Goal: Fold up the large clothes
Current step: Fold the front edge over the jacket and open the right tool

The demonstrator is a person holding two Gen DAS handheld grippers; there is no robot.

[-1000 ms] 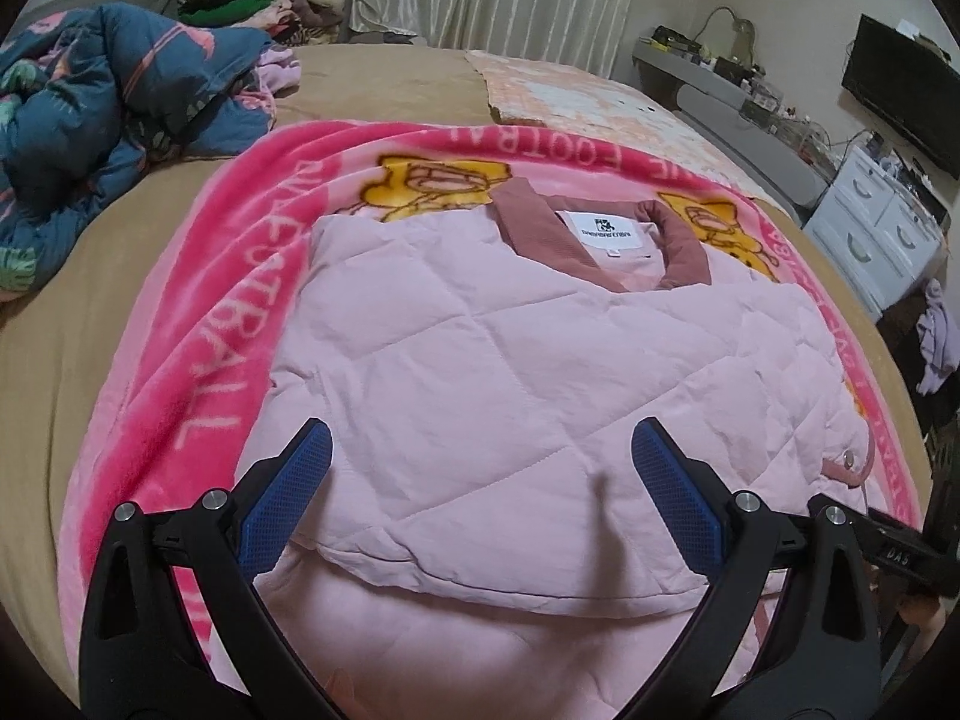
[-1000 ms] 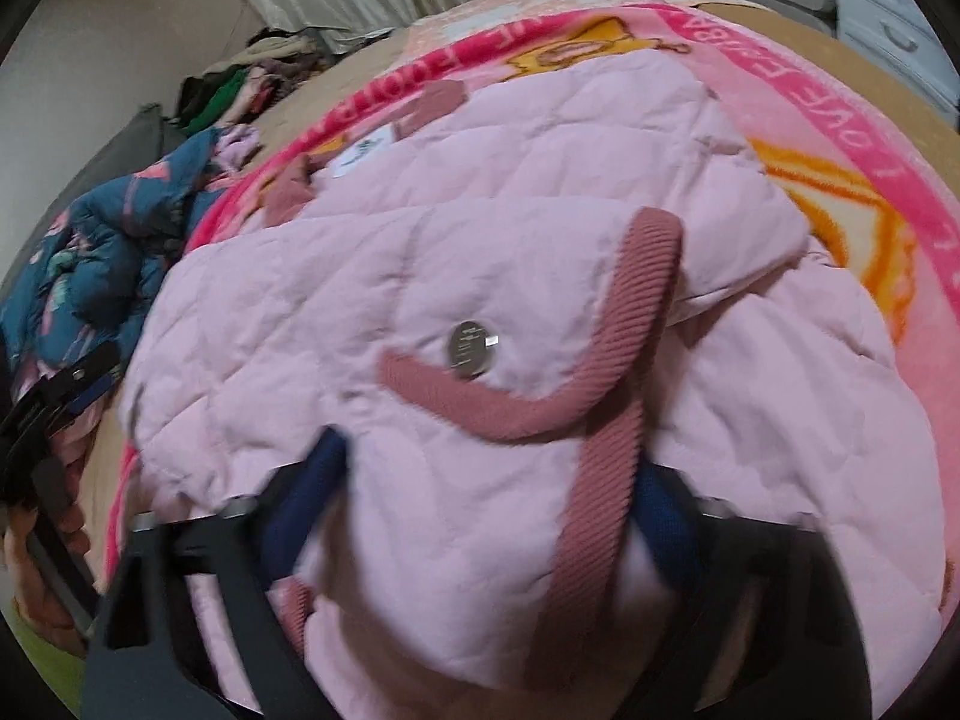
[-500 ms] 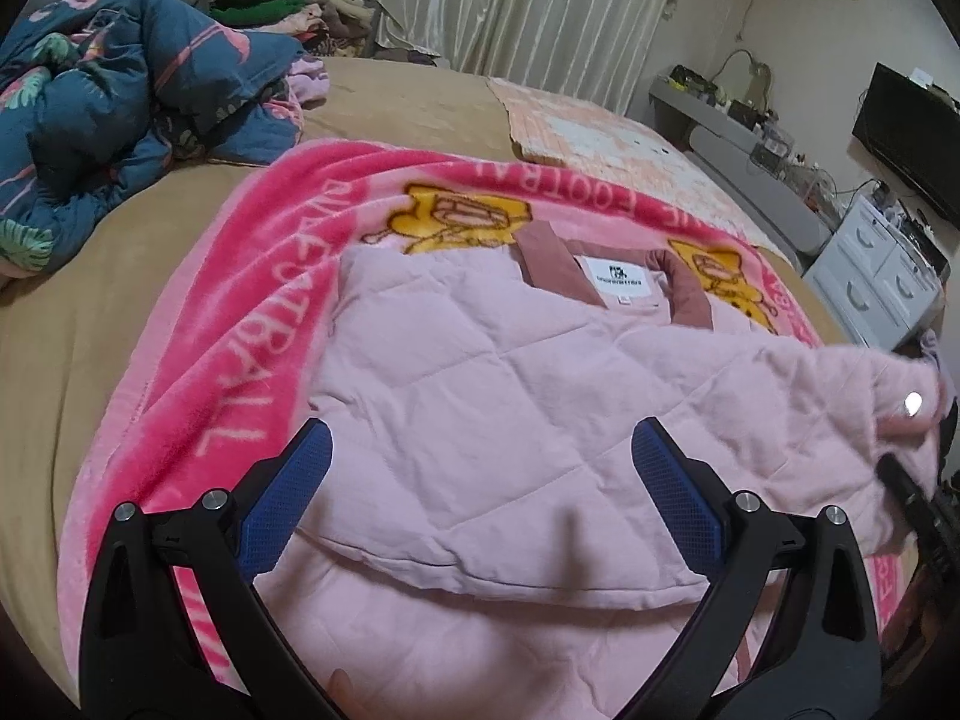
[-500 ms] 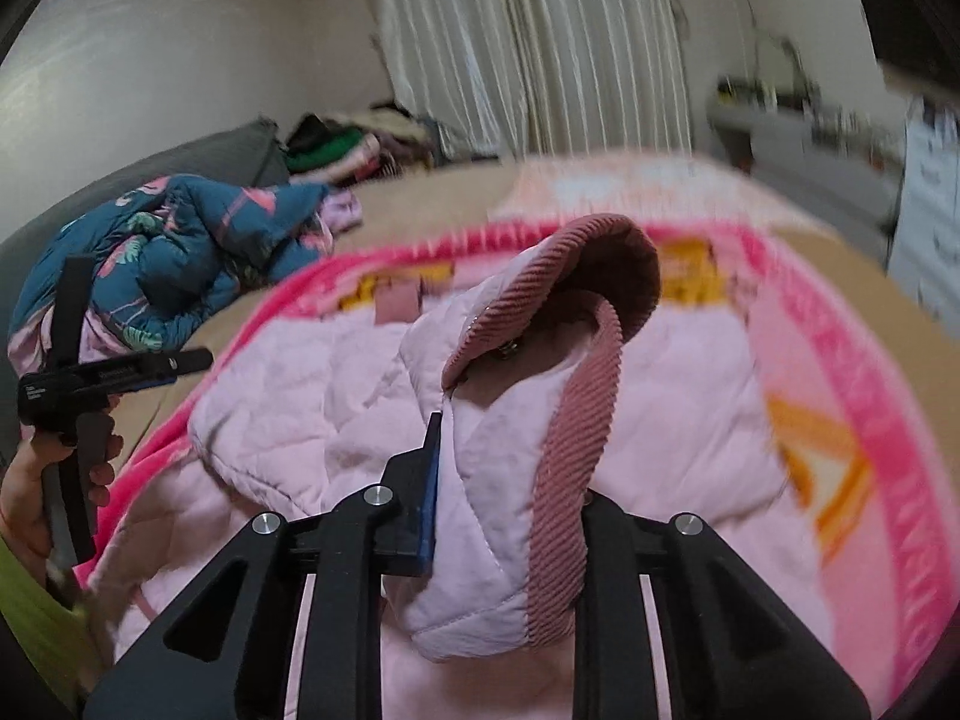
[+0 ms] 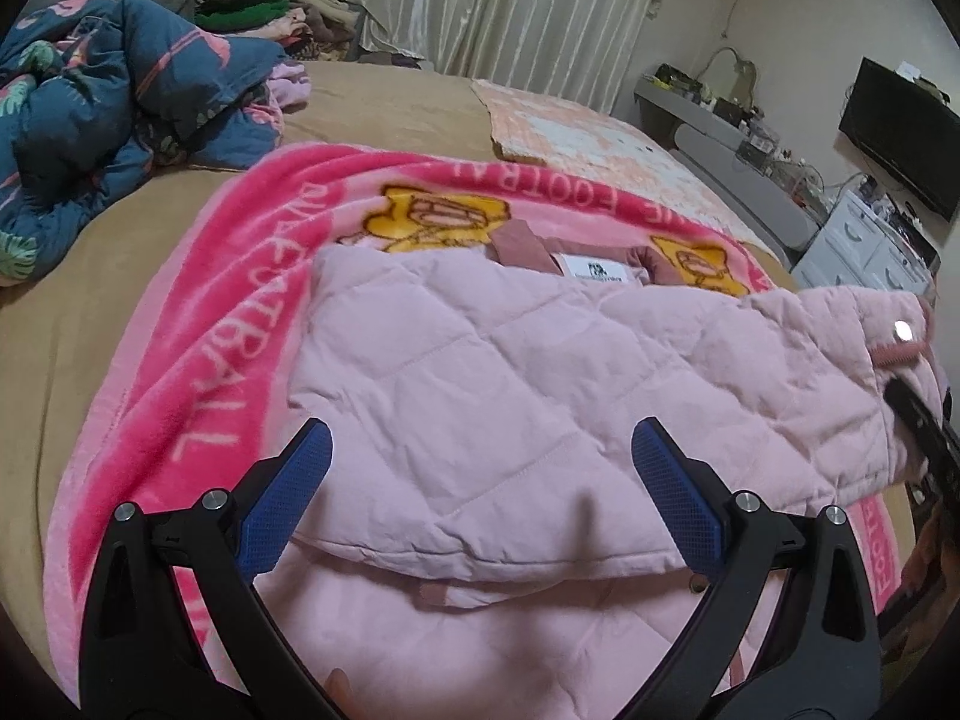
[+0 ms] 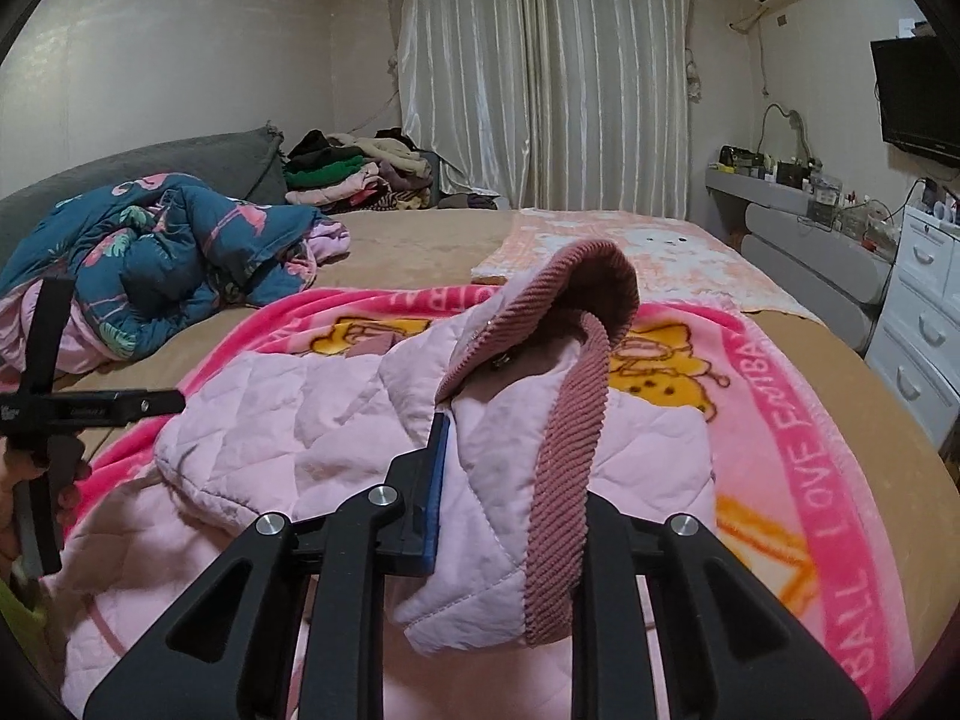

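Observation:
A pale pink quilted jacket [image 5: 510, 396] with a dusty-rose collar [image 5: 522, 246] lies on a pink football blanket [image 5: 240, 324] on the bed. My left gripper [image 5: 477, 480] is open and empty, hovering over the jacket's near folded edge. My right gripper [image 6: 510, 480] is shut on the jacket's sleeve [image 6: 498, 480] near its ribbed rose cuff [image 6: 570, 420] and holds it lifted above the jacket body. In the left wrist view the lifted sleeve [image 5: 852, 348] with a silver snap shows at the right edge.
A blue flamingo-print duvet [image 5: 102, 102] is bunched at the left of the bed. A pile of clothes [image 6: 354, 174] sits at the back. A peach towel [image 5: 576, 132] lies far right. White drawers [image 6: 918, 324] and a shelf stand right of the bed.
My right gripper closed on the sleeve and raised it off the jacket, swinging from looking down to looking level across the bed. My left gripper stayed open and tilted up slightly.

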